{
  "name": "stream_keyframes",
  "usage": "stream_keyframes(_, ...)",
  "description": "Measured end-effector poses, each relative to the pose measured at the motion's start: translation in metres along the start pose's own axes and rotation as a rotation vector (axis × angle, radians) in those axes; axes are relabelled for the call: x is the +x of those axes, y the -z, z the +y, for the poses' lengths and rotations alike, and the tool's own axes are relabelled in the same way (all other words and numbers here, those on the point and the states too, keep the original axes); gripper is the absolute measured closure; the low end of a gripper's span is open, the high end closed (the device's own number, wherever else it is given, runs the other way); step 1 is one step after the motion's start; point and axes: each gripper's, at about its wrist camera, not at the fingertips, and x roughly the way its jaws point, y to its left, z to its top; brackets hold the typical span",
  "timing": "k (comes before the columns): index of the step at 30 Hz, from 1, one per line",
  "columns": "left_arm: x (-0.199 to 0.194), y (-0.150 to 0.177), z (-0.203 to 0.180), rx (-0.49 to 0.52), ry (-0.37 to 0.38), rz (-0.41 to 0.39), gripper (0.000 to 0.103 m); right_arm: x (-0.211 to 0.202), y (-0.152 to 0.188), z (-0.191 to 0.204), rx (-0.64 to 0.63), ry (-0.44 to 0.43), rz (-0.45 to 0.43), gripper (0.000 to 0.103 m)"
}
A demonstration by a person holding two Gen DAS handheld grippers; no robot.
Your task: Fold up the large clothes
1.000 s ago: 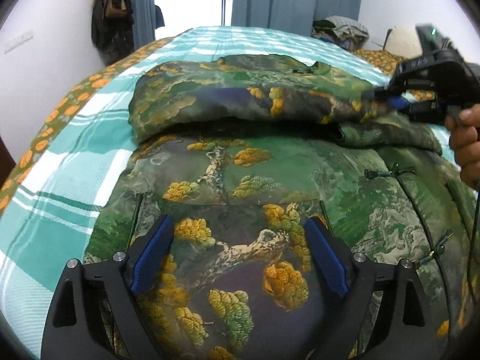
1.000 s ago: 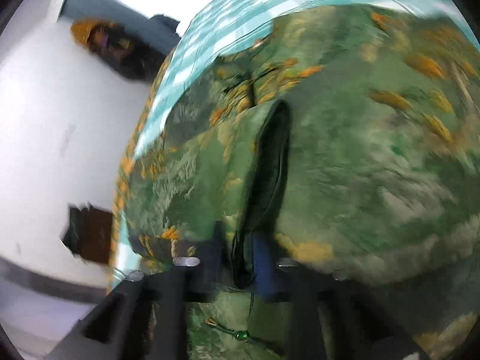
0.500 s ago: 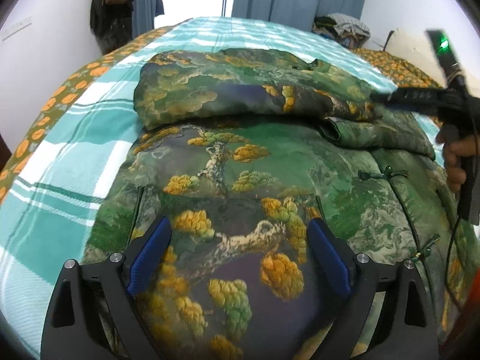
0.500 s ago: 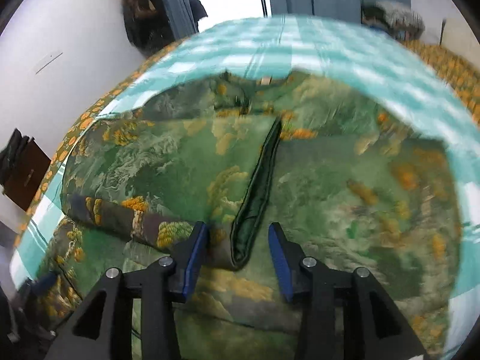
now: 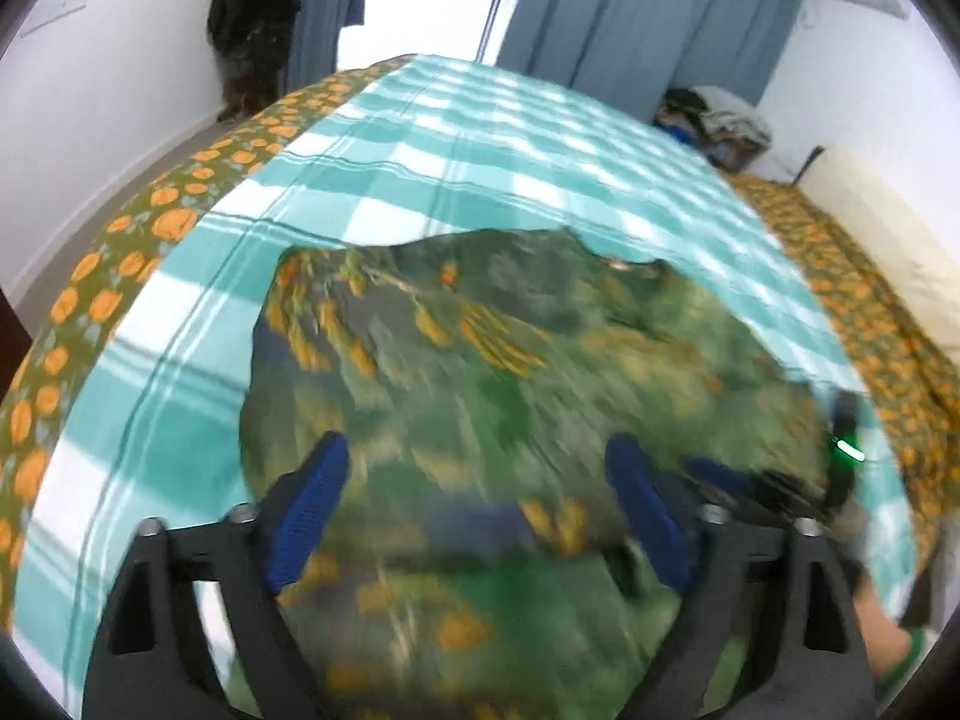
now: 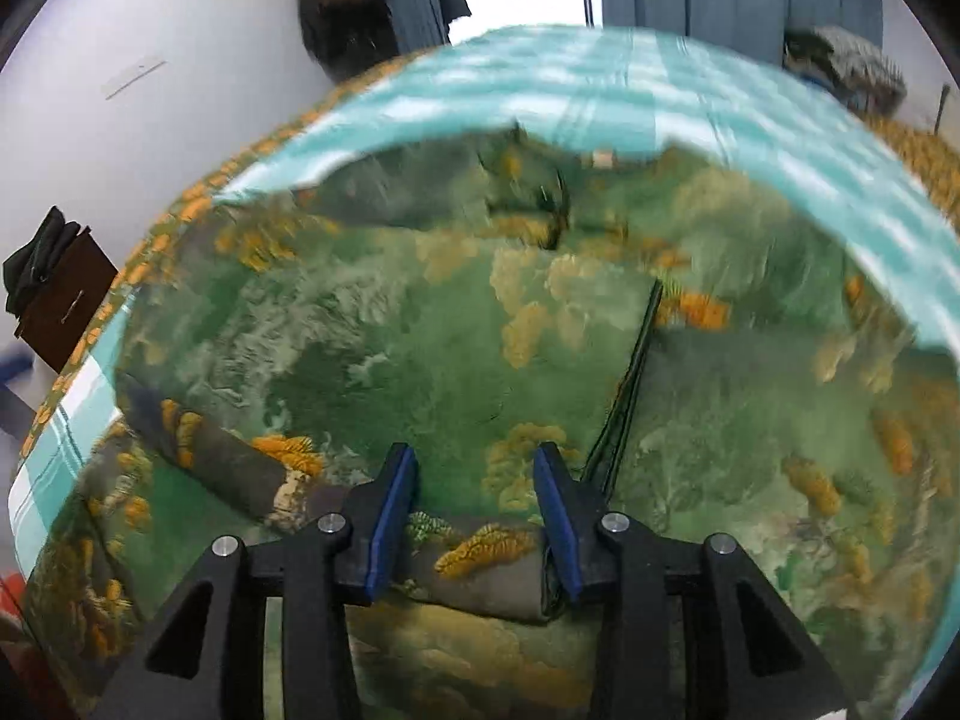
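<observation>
Right wrist: right claw [image 6: 474, 510] narrow, straddling jacket [image 6: 420, 330] fold; left view: left claw [image 5: 480, 510] wide.

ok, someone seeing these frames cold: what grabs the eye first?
The big green garment with orange tree print, lying partly folded across the middle of the bed and filling both views. Under it, the teal-and-white checked bedspread runs back toward the blue curtains. In the foreground, the left gripper stands wide open over the cloth, and the right gripper is open astride a folded edge; the left view is motion-blurred.
</observation>
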Motion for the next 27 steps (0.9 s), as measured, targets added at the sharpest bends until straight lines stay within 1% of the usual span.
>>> stream_keyframes(2,0.04,-0.002,0.006,0.008,-0.047,0.049,0.036,0.003,0.0,0.0,0.008,-0.004,0.005,0.062)
stream_keyframes(3,0.056,0.0,0.009,0.007,-0.062,0.081,0.039,0.002,0.0,0.001,0.005,-0.002,0.006,0.062)
stream_keyframes(4,0.076,0.006,0.014,0.001,-0.076,0.129,0.04,0.001,0.002,0.001,0.001,-0.002,0.004,0.062)
stream_keyframes(5,0.09,0.012,0.017,0.001,-0.081,0.161,0.04,0.002,0.003,0.0,0.003,-0.005,0.001,0.062)
stream_keyframes(6,0.104,0.021,0.02,0.023,-0.084,0.168,0.04,0.001,0.004,-0.002,0.007,-0.011,-0.001,0.062)
stream_keyframes(7,0.108,0.026,0.019,0.047,-0.089,0.153,0.04,0.002,0.006,-0.003,0.013,-0.018,-0.003,0.062)
stream_keyframes(8,0.11,0.031,0.018,0.065,-0.098,0.133,0.039,0.002,0.007,-0.005,0.018,-0.023,-0.005,0.062)
stream_keyframes(10,0.109,0.033,0.016,0.071,-0.11,0.121,0.039,0.003,0.008,-0.006,0.022,-0.026,-0.013,0.062)
stream_keyframes(14,0.1,0.028,0.013,0.087,-0.106,0.144,0.039,0.004,0.009,-0.006,0.025,-0.034,-0.027,0.062)
stream_keyframes(16,0.089,0.018,0.006,0.103,-0.12,0.16,0.038,0.004,0.009,-0.007,0.03,-0.041,-0.032,0.062)
stream_keyframes(17,0.08,0.013,0.001,0.109,-0.119,0.159,0.034,0.004,0.009,-0.008,0.034,-0.045,-0.035,0.062)
stream_keyframes(18,0.073,0.007,-0.001,0.111,-0.097,0.154,0.033,0.003,0.01,-0.009,0.036,-0.048,-0.038,0.062)
stream_keyframes(21,0.05,-0.015,-0.014,0.109,-0.043,0.091,0.026,0.003,0.011,-0.008,0.036,-0.049,-0.047,0.062)
stream_keyframes(22,0.046,-0.025,-0.017,0.105,-0.029,0.07,0.022,0.003,0.011,-0.008,0.034,-0.047,-0.049,0.062)
stream_keyframes(24,0.048,-0.044,-0.021,0.106,-0.022,0.034,0.018,0.003,0.011,-0.007,0.032,-0.045,-0.052,0.062)
stream_keyframes(26,0.06,-0.056,-0.019,0.107,-0.047,0.015,0.018,0.002,0.012,-0.008,0.035,-0.05,-0.053,0.062)
stream_keyframes(27,0.071,-0.06,-0.014,0.089,-0.066,0.017,0.018,0.002,0.012,-0.008,0.037,-0.053,-0.053,0.062)
